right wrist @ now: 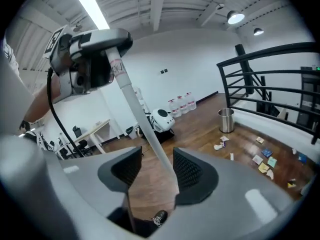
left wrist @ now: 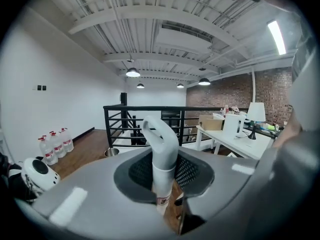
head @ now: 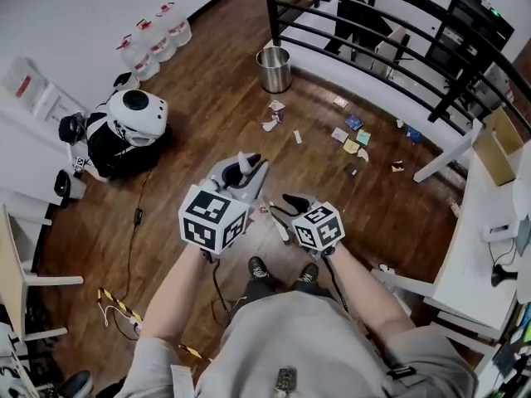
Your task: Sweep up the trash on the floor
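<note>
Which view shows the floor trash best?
Head view: the trash lies spread out, seen from above, beside the bin. The right gripper view has the trash small and slanted at its right edge. The left gripper view shows none of it.

Ahead of me, scattered paper scraps [head: 352,147] lie on the brown wooden floor [head: 207,114], right of the round steel bin [head: 274,69] standing beside the black metal railing [head: 271,11].

We're up in an open loft office here: wood floor [head: 216,114] edged by a black railing [head: 373,23], white desks [left wrist: 235,141] alongside, a brick wall [left wrist: 250,91], and pendant lamps [left wrist: 133,73] under bare ceiling beams.
</note>
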Motion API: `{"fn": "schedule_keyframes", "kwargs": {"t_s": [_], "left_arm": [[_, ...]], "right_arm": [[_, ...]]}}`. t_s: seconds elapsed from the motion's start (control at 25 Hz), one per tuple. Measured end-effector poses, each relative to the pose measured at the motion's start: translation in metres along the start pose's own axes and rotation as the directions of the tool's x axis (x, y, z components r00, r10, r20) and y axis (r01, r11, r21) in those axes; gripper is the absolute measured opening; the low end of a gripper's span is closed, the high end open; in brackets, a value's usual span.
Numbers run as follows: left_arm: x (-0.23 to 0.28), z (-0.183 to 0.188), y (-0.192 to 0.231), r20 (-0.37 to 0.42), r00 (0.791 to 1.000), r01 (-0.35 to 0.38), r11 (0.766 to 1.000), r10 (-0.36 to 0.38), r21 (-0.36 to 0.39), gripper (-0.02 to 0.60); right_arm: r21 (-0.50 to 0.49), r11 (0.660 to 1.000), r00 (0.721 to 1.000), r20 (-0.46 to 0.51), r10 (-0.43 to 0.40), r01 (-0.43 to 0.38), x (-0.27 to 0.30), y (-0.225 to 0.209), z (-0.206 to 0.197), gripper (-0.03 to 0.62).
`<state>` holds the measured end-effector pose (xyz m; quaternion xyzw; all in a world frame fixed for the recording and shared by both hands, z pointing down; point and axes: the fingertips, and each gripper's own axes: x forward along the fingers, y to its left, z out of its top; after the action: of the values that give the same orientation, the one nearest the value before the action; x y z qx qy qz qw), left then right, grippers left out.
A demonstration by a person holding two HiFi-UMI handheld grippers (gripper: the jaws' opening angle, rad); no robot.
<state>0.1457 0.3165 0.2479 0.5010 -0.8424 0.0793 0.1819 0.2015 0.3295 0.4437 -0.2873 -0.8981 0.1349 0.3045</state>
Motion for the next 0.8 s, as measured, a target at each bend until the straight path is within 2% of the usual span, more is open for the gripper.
{"fn": "schedule_keyframes", "kwargs": {"t_s": [0.16, 0.32, 0.36, 0.48, 0.52, 0.64, 0.8], "left_arm": [[-0.039, 0.009, 0.017, 0.037, 0.999, -0.008, 1.0, 0.009, -0.01, 0.067], [-0.077, 0.015, 0.031, 0.072, 0.997, -0.015, 1.0, 0.016, -0.011, 0.066], [-0.085, 0.015, 0.034, 0.078, 0.997, -0.018, 1.0, 0.018, -0.012, 0.066], [-0.102, 0.008, 0.046, 0.088, 0.996, -0.025, 1.0, 0.027, -0.017, 0.067], [-0.106, 0.005, 0.048, 0.091, 0.995, -0.027, 1.0, 0.028, -0.014, 0.067], [-0.112, 0.001, 0.055, 0.103, 0.994, -0.037, 0.999, 0.036, 0.005, 0.067], [-0.115, -0.004, 0.067, 0.102, 0.994, -0.042, 0.999, 0.043, -0.008, 0.067]], "right_arm": [[-0.059, 0.995, 0.997, -0.02, 0.078, -0.079, 0.047, 0.041, 0.015, 0.233], [-0.095, 0.985, 0.989, -0.025, 0.143, -0.144, 0.09, 0.074, 0.028, 0.239], [-0.109, 0.982, 0.988, -0.026, 0.153, -0.155, 0.099, 0.081, 0.029, 0.23], [-0.205, 0.965, 0.986, -0.05, 0.158, -0.165, 0.117, 0.097, 0.029, 0.124], [-0.245, 0.956, 0.987, -0.06, 0.151, -0.161, 0.121, 0.101, 0.028, 0.111], [-0.316, 0.937, 0.988, -0.084, 0.133, -0.153, 0.128, 0.107, 0.025, 0.097], [-0.345, 0.93, 0.99, -0.109, 0.09, -0.123, 0.131, 0.106, 0.023, 0.087]]}}
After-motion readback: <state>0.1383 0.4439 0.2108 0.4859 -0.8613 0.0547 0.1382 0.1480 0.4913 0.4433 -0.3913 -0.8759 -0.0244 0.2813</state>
